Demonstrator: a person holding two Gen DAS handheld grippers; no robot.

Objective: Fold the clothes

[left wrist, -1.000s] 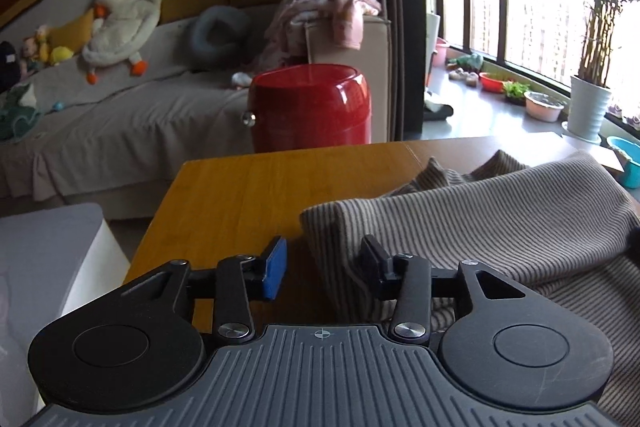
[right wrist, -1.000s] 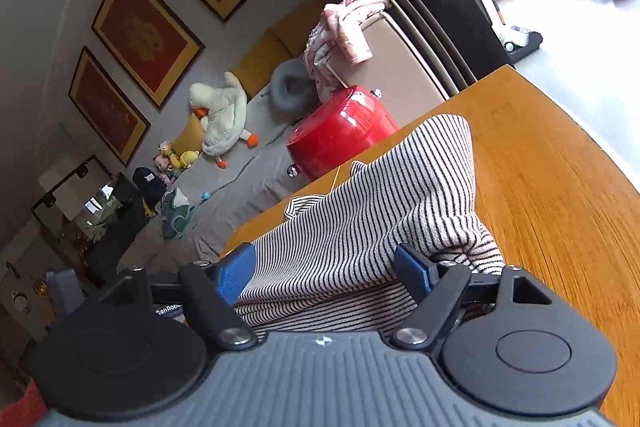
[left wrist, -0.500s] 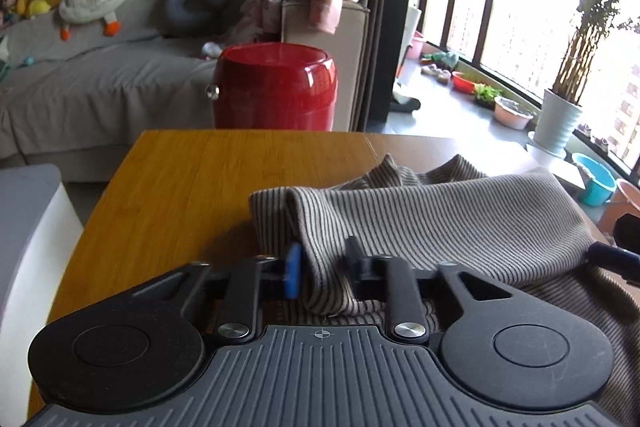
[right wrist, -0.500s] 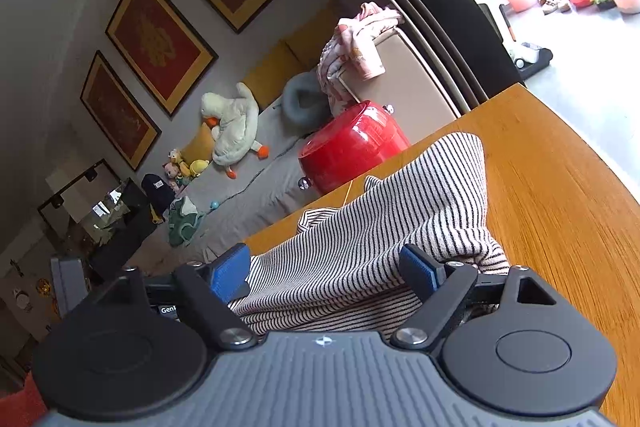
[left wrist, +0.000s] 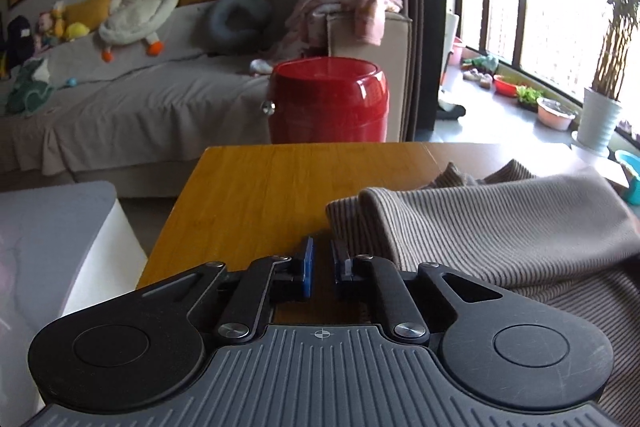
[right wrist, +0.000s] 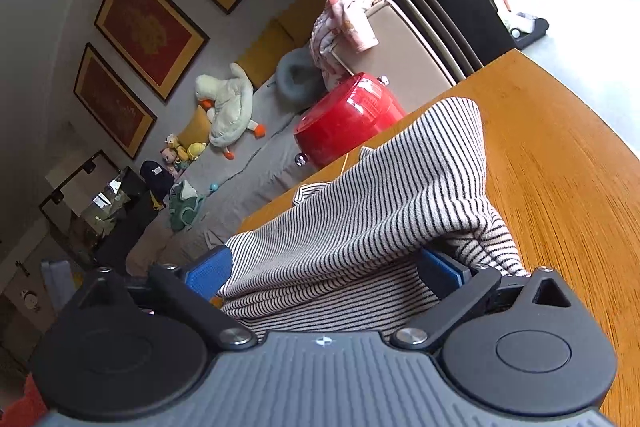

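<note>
A beige sweater with thin dark stripes (left wrist: pixel 500 227) lies folded over on the wooden table (left wrist: pixel 280 179). My left gripper (left wrist: pixel 323 265) is shut just left of the sweater's near corner. Only bare wood shows in the narrow slit between its blue pads (left wrist: pixel 308 267). In the right wrist view the same sweater (right wrist: pixel 380 207) is bunched in a thick fold. My right gripper (right wrist: pixel 324 273) straddles that fold and its jaws are opening wide. The fabric lies loose between them, and the fold drapes over the right pad (right wrist: pixel 440 273).
A red round bin (left wrist: pixel 328 99) stands on the floor past the table's far edge, in front of a grey sofa (left wrist: pixel 120 99) with soft toys and a pile of clothes. A pale grey-white block (left wrist: pixel 52 227) stands left of the table. Plant pots line the window.
The left jaws closed from half open. The sweater edge that was between them now lies to their right. The right jaws spread wider around the fold.
</note>
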